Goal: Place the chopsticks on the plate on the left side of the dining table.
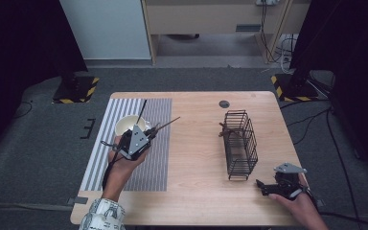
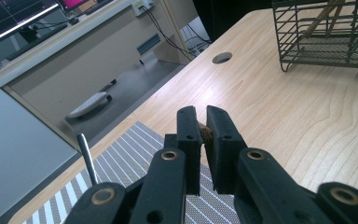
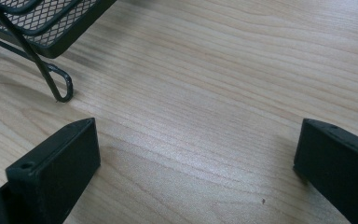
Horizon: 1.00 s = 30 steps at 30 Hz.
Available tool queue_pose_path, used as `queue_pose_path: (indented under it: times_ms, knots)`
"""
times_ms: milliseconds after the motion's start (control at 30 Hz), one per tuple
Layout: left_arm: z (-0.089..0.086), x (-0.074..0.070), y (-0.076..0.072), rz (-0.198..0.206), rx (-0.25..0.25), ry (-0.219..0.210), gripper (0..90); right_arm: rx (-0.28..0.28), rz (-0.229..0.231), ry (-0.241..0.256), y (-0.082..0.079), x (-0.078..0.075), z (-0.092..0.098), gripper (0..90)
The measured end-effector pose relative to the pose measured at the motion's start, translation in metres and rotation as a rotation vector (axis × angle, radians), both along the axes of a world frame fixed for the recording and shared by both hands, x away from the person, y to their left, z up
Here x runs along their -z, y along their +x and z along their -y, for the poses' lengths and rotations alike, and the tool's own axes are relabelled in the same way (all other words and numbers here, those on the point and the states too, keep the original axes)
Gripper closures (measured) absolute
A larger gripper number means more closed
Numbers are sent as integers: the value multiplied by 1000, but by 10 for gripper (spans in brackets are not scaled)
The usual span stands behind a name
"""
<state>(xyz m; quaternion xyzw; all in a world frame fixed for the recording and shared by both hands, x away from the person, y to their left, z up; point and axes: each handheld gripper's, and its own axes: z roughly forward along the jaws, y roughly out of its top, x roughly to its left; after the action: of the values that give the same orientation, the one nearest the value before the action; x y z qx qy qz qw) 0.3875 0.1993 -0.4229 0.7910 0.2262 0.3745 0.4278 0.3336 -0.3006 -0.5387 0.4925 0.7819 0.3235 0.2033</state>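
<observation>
My left gripper (image 1: 152,130) hovers over a striped mat (image 1: 148,165), right beside a white cup (image 1: 126,125). Its jaws are shut on a small brown piece (image 2: 206,133); in the high view a thin dark stick (image 1: 168,123) reaches out from its front towards the right. Another thin rod (image 1: 142,109) stands up out of the cup, and its metal handle (image 2: 87,158) rises left of the left gripper (image 2: 203,116). A black wire basket (image 1: 242,143) at centre right holds brown wooden utensils (image 1: 227,134). My right gripper (image 1: 262,188) rests open at the front right, just short of the basket's foot (image 3: 58,86).
A round cable hole (image 1: 224,103) is set in the table behind the basket. The wooden tabletop (image 1: 196,158) lies bare between the mat and the basket. Beyond the far table edge are grey floor, a cabinet and black stands with hazard-striped bases (image 1: 74,91).
</observation>
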Motion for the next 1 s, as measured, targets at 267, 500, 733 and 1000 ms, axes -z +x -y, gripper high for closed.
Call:
queue_pose_path:
  times_ms: [267,500,733,1000]
  knots:
    - [-5,3,-2,-5,-7,0,839,0,0,0,0,0,0,2]
    - [-7,5,-3,-9,-11,-2,839,0,0,0,0,0,0,2]
    - [-12,7,-7,-13,-14,2,839,0,0,0,0,0,0,2]
    - [-21,7,-13,-13,-27,-4,839,0,0,0,0,0,0,2]
